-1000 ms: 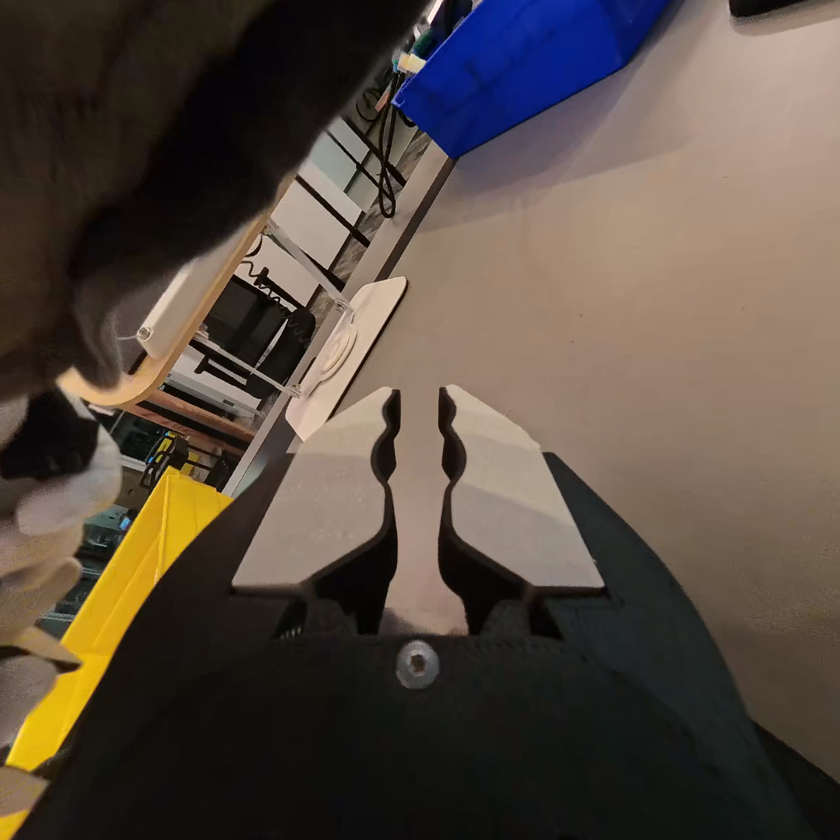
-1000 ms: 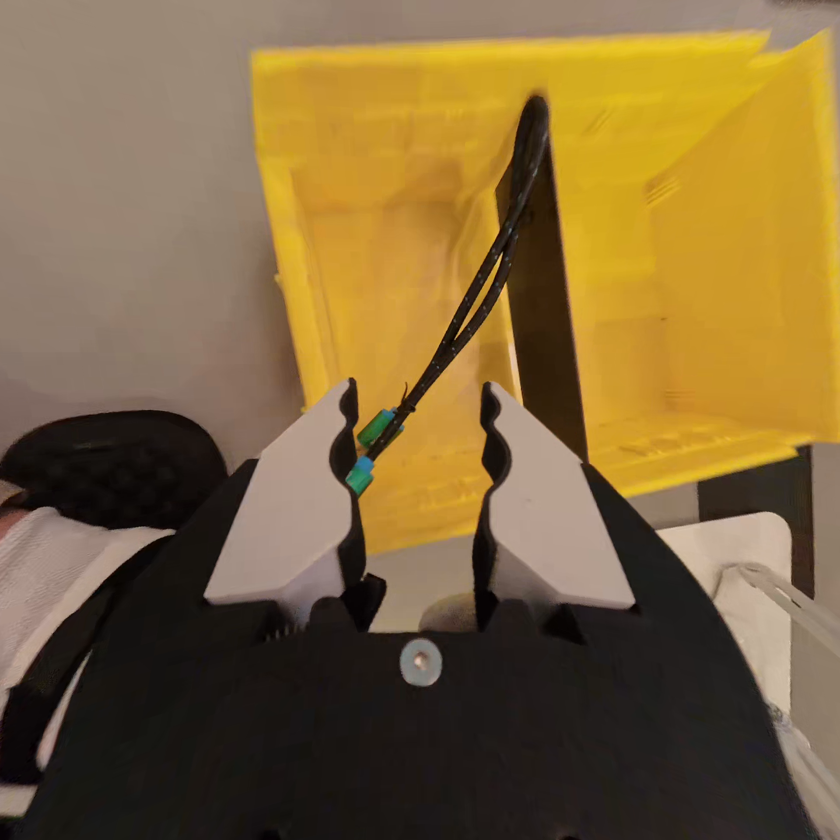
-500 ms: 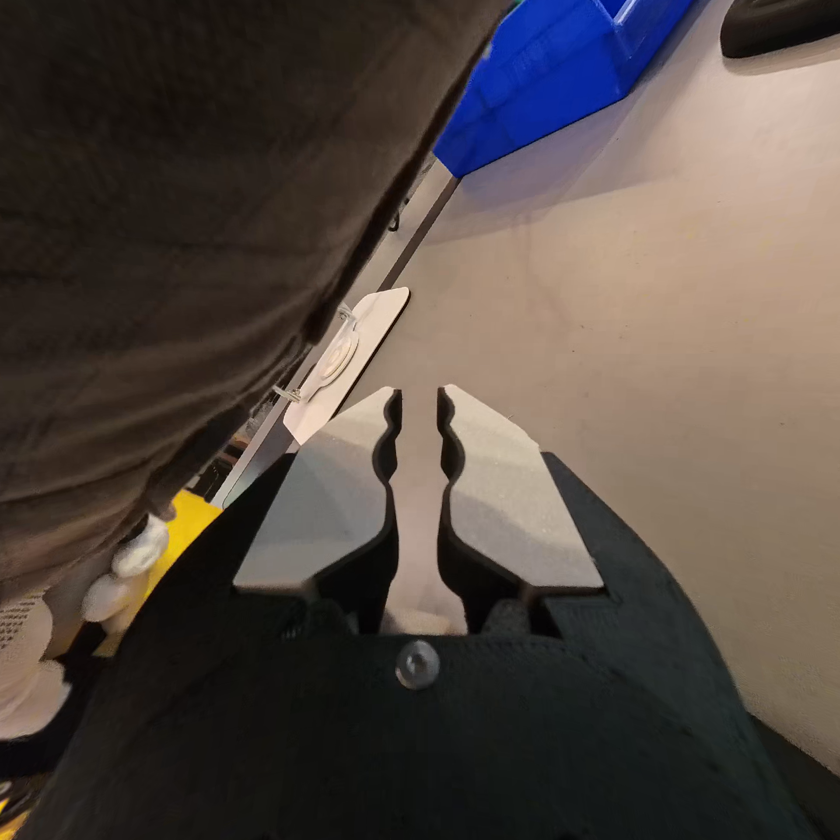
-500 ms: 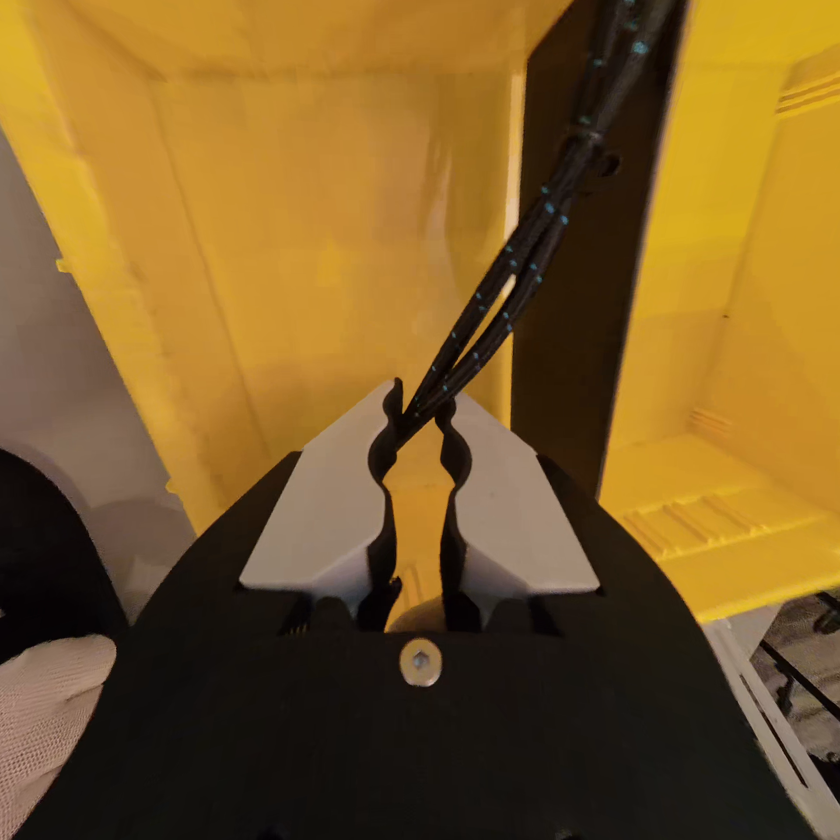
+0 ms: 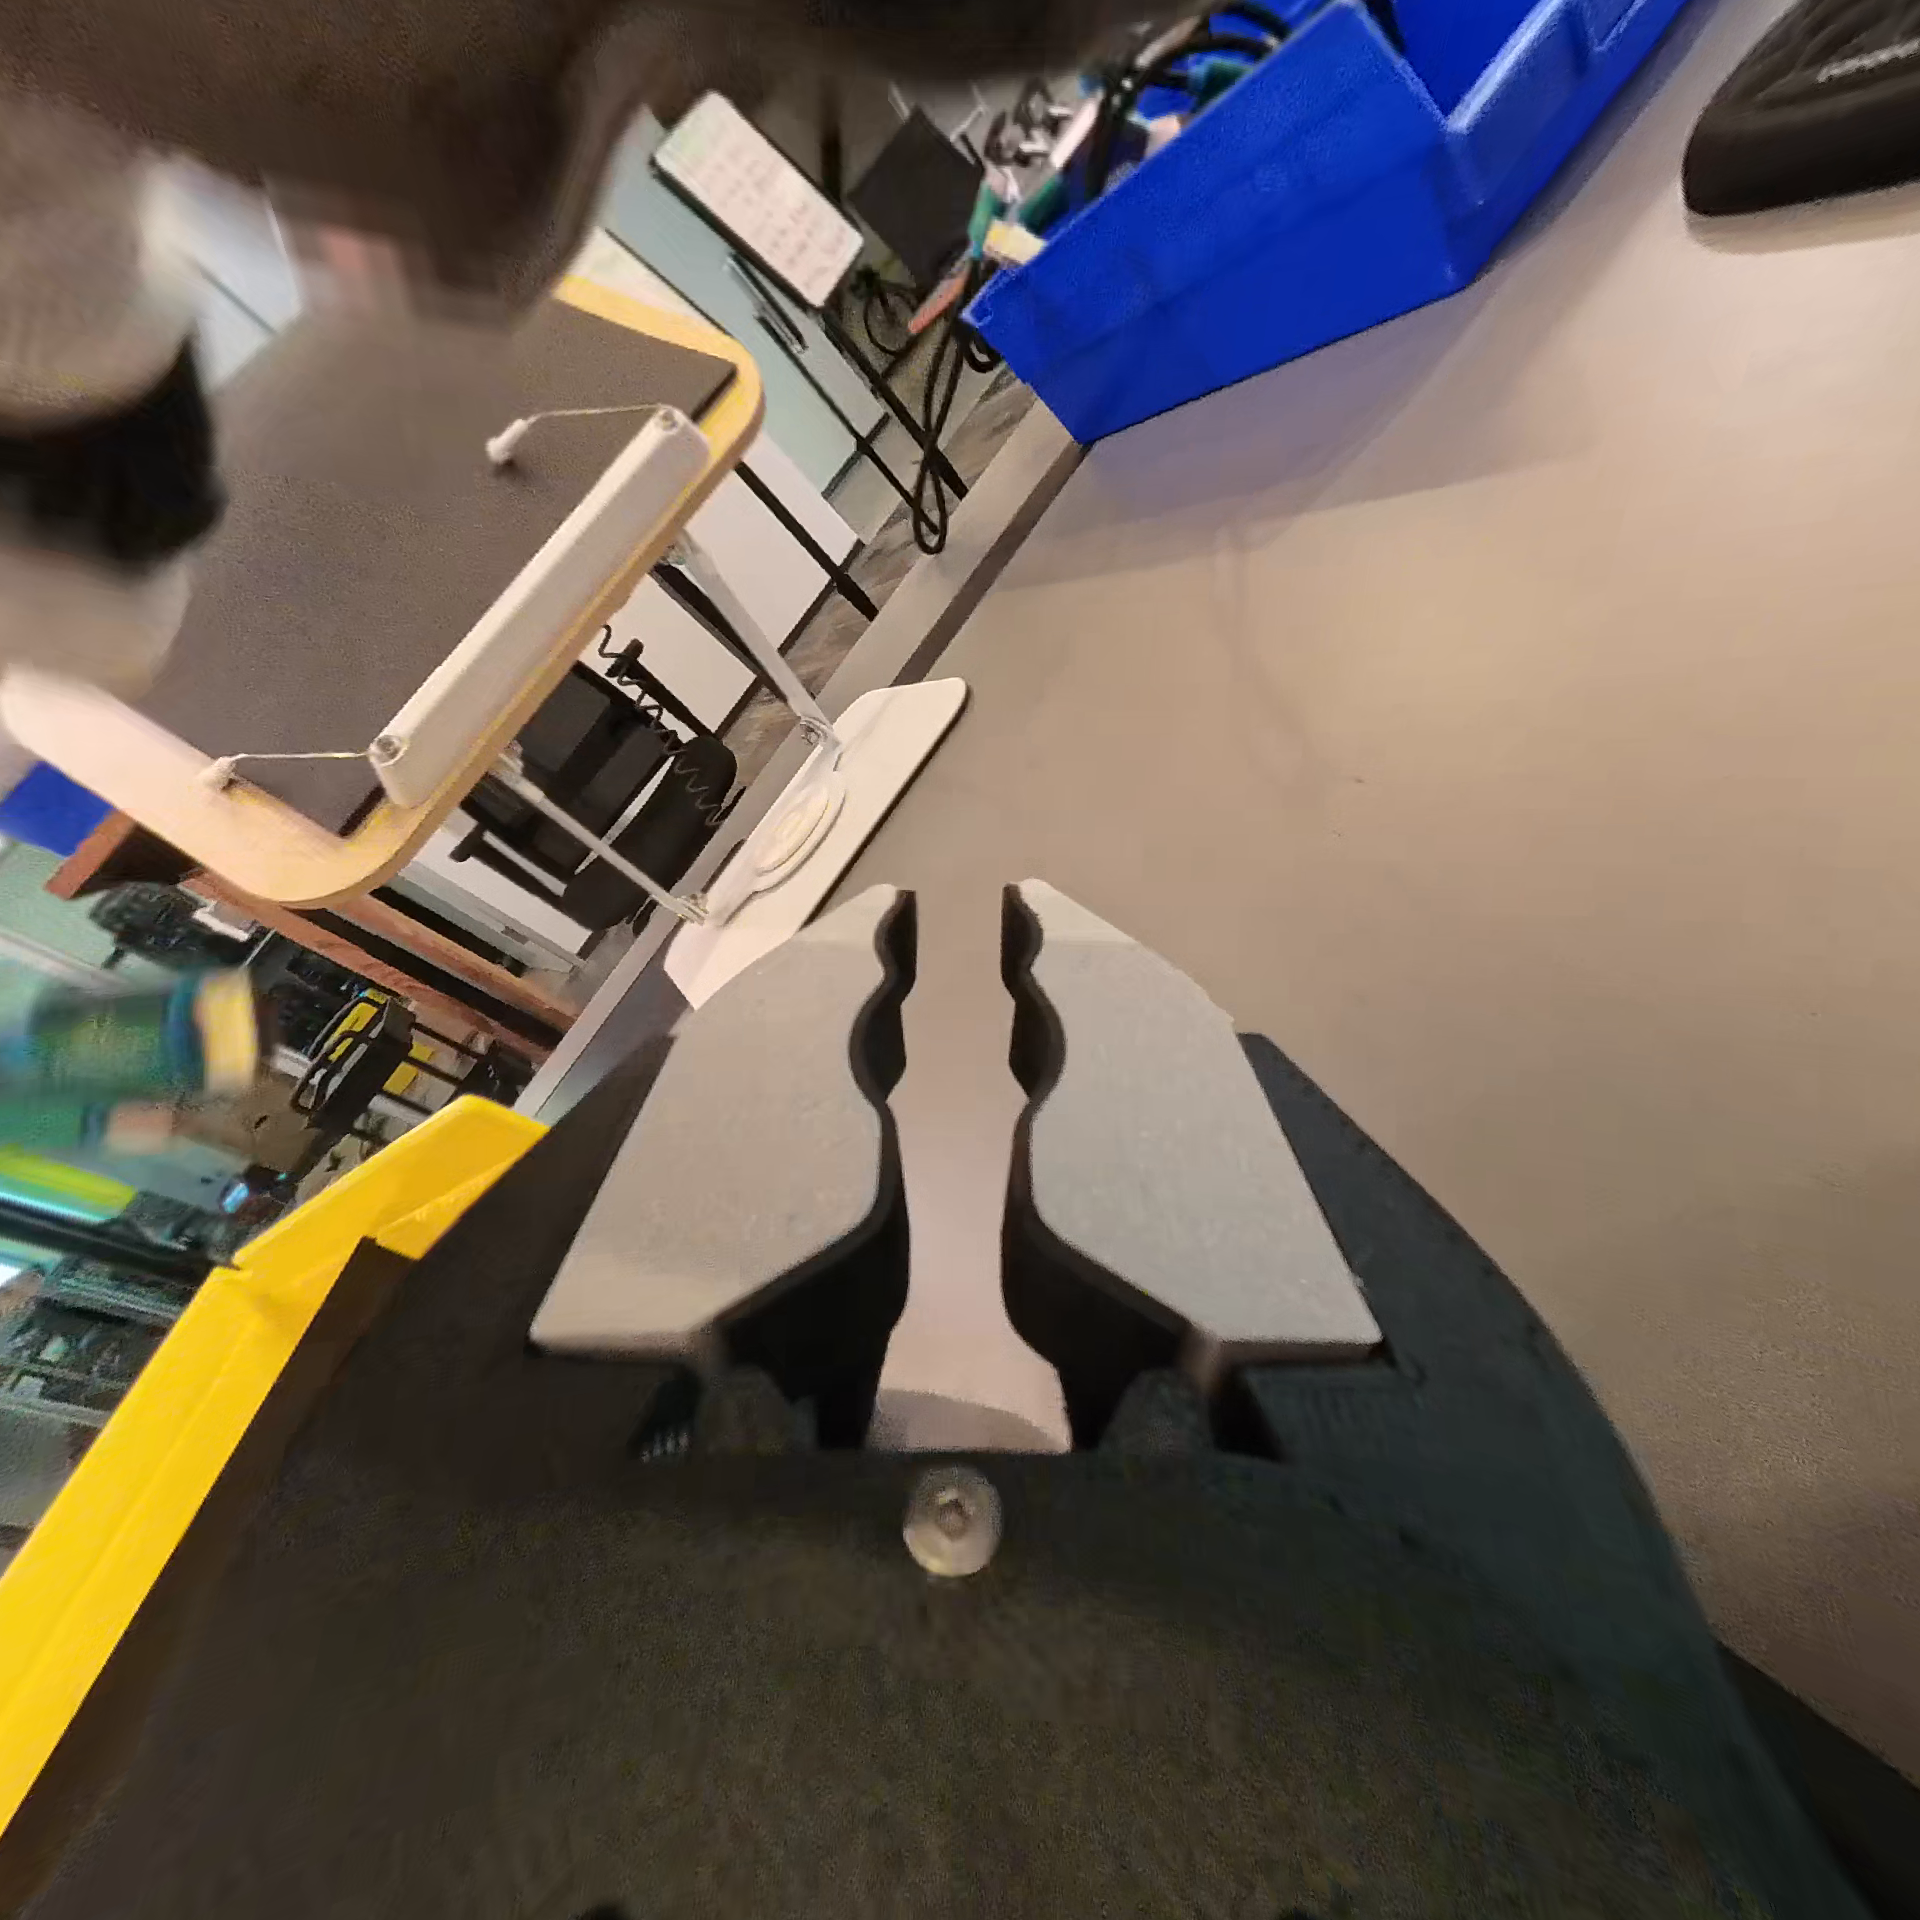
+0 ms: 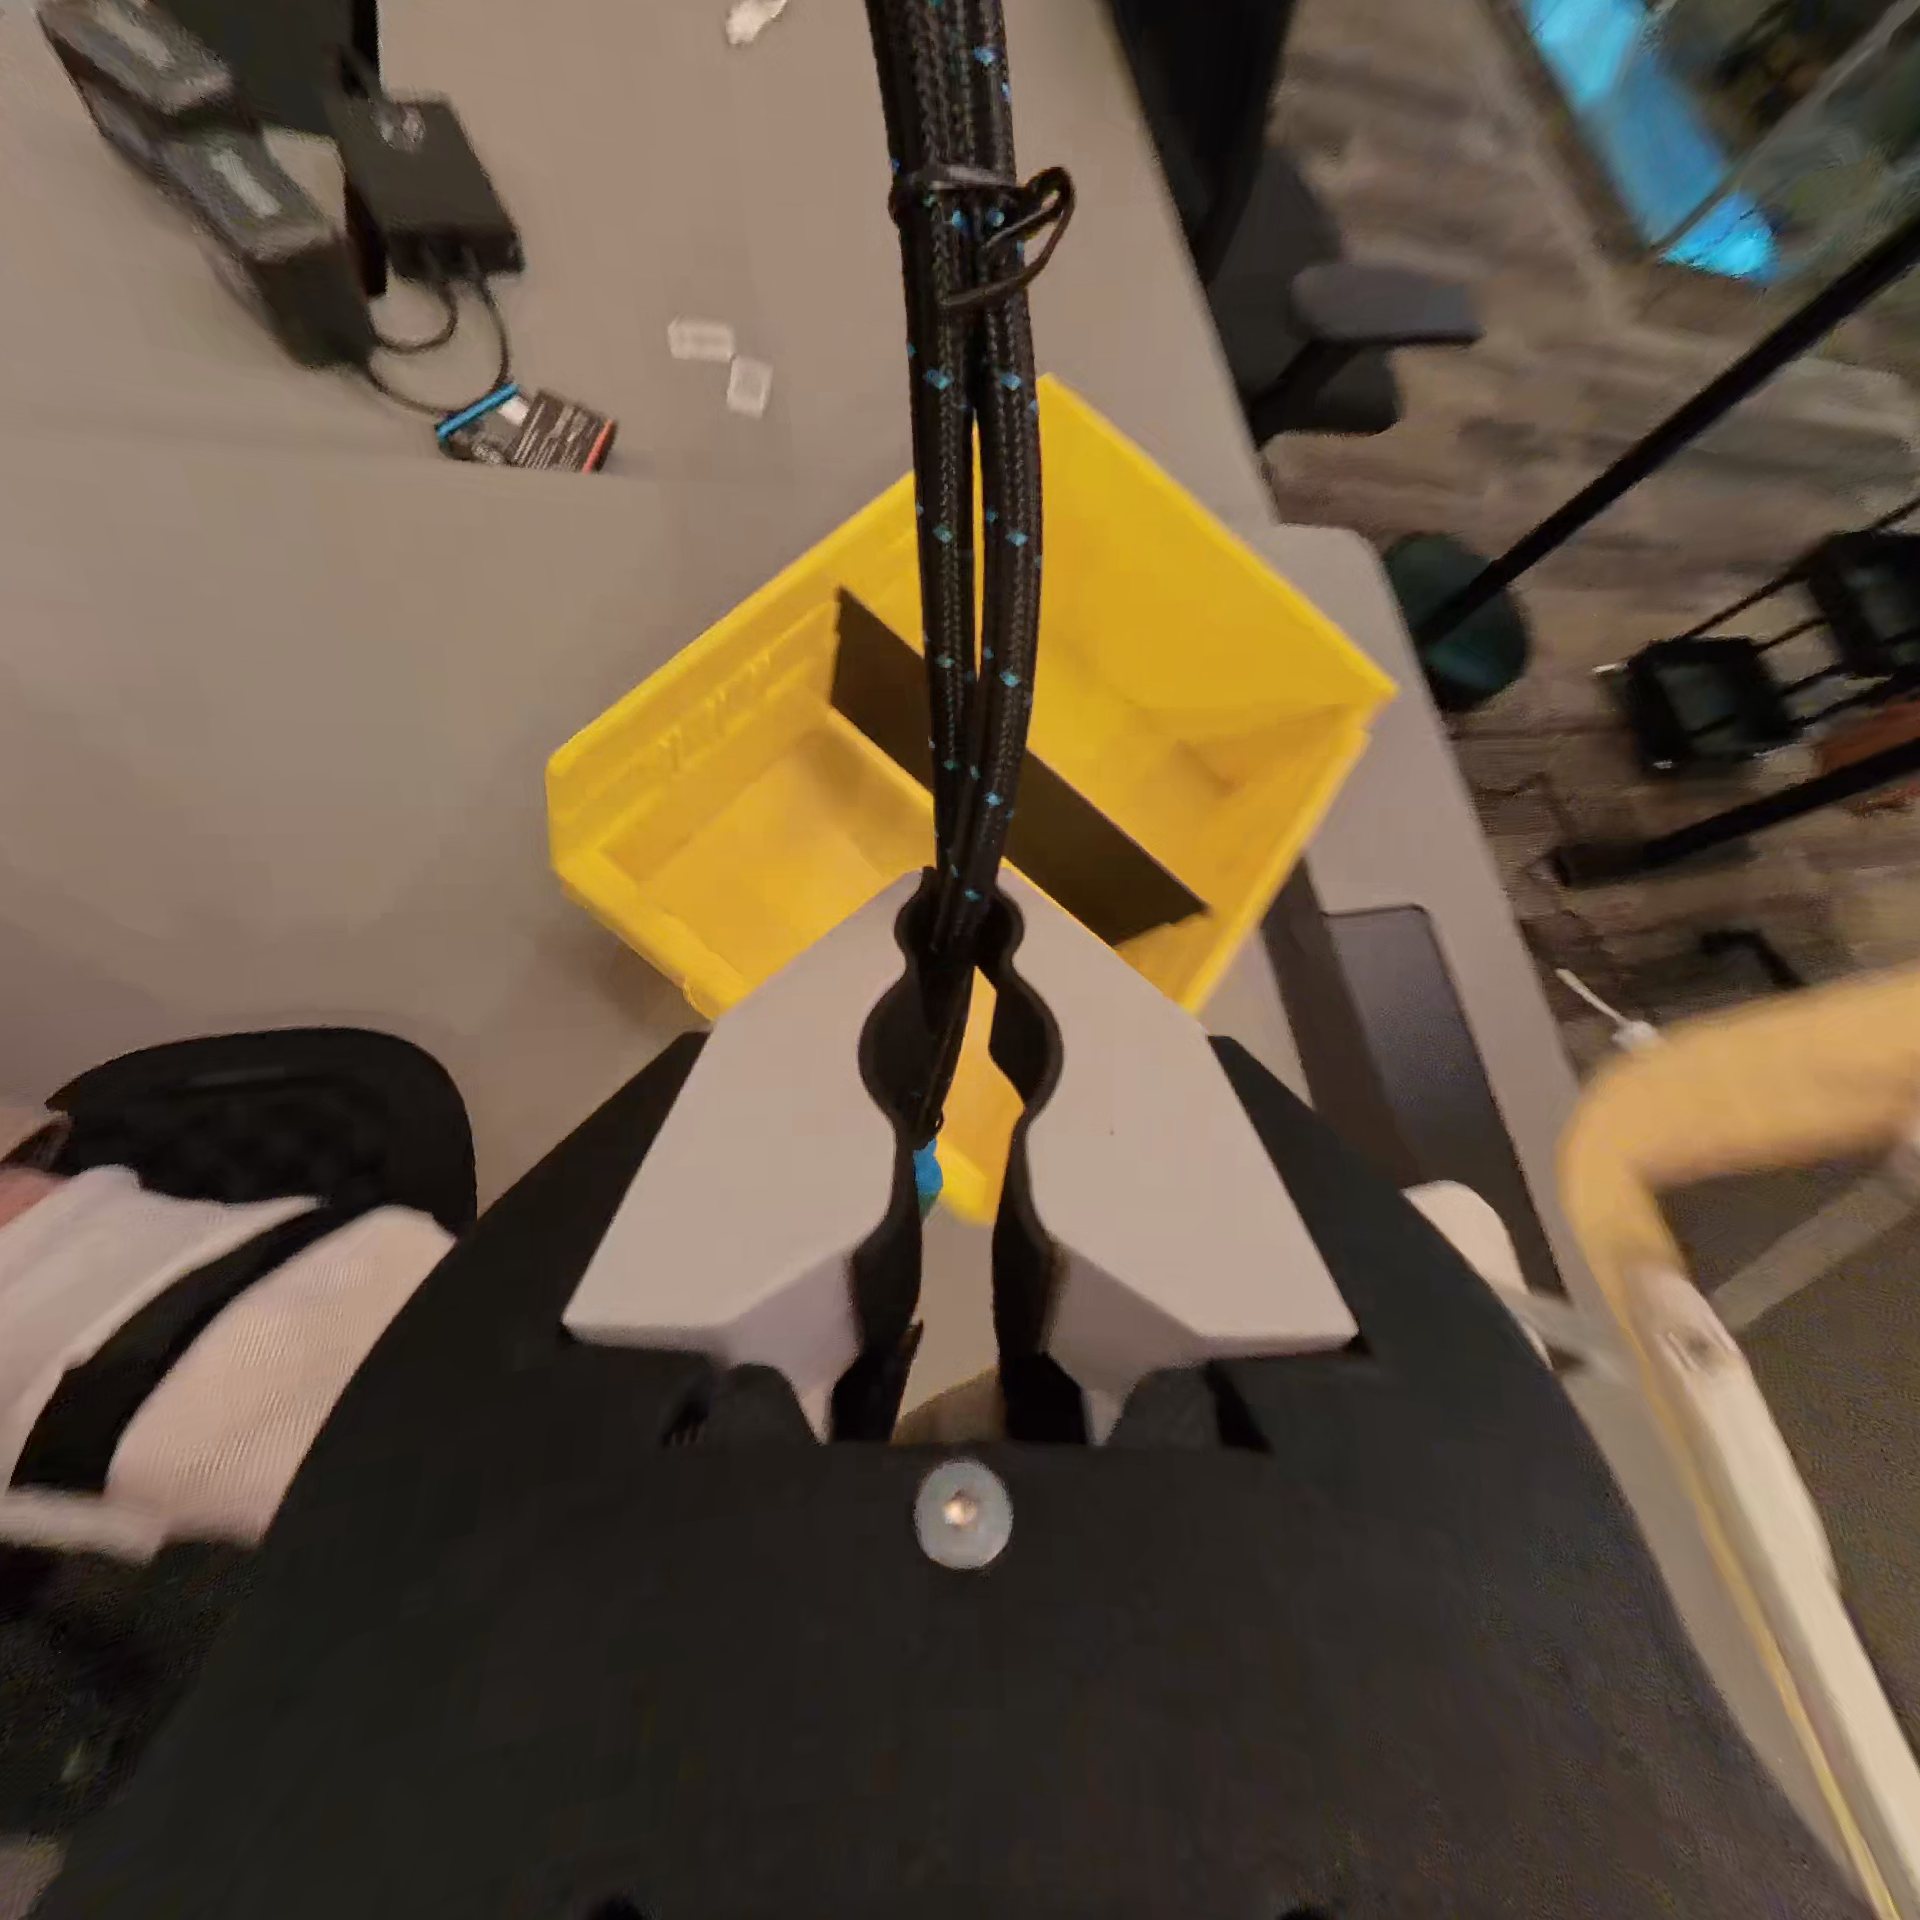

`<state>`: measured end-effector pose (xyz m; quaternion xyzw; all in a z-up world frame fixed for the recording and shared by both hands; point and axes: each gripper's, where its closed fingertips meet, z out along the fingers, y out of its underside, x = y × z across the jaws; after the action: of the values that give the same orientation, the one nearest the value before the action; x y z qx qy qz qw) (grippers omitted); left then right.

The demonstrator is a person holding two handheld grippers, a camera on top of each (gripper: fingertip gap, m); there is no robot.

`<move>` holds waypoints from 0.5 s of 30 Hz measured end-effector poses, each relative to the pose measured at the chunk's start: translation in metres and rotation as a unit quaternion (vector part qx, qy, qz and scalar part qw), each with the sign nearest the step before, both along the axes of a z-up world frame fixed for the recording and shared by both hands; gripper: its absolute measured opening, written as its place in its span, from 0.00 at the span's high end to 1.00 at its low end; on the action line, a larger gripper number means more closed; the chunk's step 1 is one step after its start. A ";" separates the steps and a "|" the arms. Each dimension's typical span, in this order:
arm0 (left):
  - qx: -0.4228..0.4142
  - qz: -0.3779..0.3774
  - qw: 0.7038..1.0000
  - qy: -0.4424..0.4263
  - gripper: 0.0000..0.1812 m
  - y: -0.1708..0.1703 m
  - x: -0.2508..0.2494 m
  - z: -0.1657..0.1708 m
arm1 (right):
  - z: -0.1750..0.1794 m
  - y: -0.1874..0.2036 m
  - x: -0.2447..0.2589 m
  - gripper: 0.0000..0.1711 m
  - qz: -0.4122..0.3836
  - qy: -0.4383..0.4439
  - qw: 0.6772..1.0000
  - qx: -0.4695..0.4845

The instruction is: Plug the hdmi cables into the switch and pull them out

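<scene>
Two cables point(image 6: 971, 582) were pinched tight in the right gripper point(image 6: 961, 920), stretching straight ahead above the yellow bin point(image 6: 1226, 665) by the desk's edge (left gripper point(image 5: 958, 914) nearly closed, empty).

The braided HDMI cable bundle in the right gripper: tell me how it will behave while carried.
The braided cable bundle probably stays limp: it hangs in long, slightly curved strands from the right gripper. The black tie should keep the strands swinging as one. The grip looks fairly secure, since the strands sit in the notches of the closed fingers, though the woven sleeve may slide lengthwise.
</scene>
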<state>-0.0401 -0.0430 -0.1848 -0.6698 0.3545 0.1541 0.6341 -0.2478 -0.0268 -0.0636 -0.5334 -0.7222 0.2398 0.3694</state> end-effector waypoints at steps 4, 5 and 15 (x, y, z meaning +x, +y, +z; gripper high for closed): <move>0.031 0.021 0.999 -0.034 0.87 -0.001 -0.010 0.015 | 0.044 0.062 0.116 0.99 -0.108 0.058 0.991 0.044; 0.046 0.035 0.997 -0.043 0.86 -0.001 -0.018 0.022 | 0.048 0.089 0.155 0.99 -0.155 0.061 0.984 0.066; 0.144 0.332 0.928 -0.085 0.61 -0.036 -0.208 0.109 | -0.032 0.281 0.490 0.98 -0.470 -0.028 0.872 0.134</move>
<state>-0.2477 -0.0794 -0.0757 -0.6615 0.0304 0.3475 0.6639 0.2423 0.2545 -0.0952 -0.7617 -0.4217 -0.0763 0.4860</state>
